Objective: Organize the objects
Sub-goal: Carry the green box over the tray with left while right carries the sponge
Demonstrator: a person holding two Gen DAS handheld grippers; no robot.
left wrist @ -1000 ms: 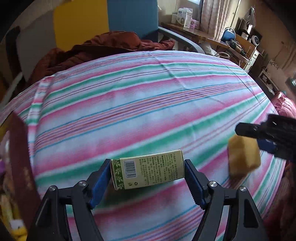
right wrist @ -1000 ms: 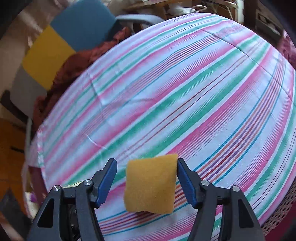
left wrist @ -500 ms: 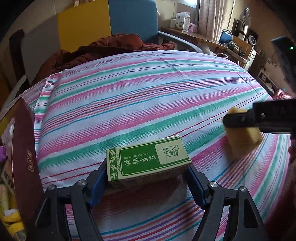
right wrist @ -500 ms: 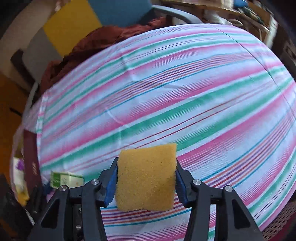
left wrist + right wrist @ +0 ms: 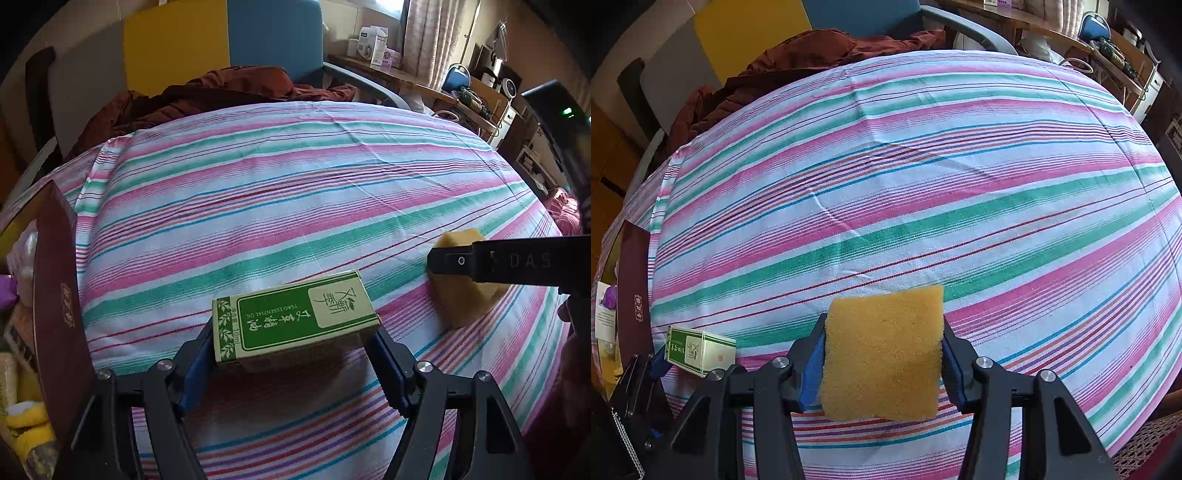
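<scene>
Left tool: I am gripping the green essential-oil box by its two short ends, holding it low over the striped cloth near the front-left of the table.
Right tool: I am clamping the yellow sponge between the blue pads; its sides are bulging slightly under the squeeze, and it is sitting at or just above the cloth, to the right of the box.
Risk, box: I am holding light card only at its ends, so it could be pivoting or crushing if I squeeze harder or tilt.
Risk, sponge: soft foam is giving under the pads; it could be springing sideways on release.
Risk, collision: my two tools are working near each other, so swinging either inward could be knocking the other's load.
Edges: the dark red box is standing just left of the table edge; the front edge is close below both tools.
Open room: the middle and far cloth are lying bare, up to the brown garment at the back.
</scene>
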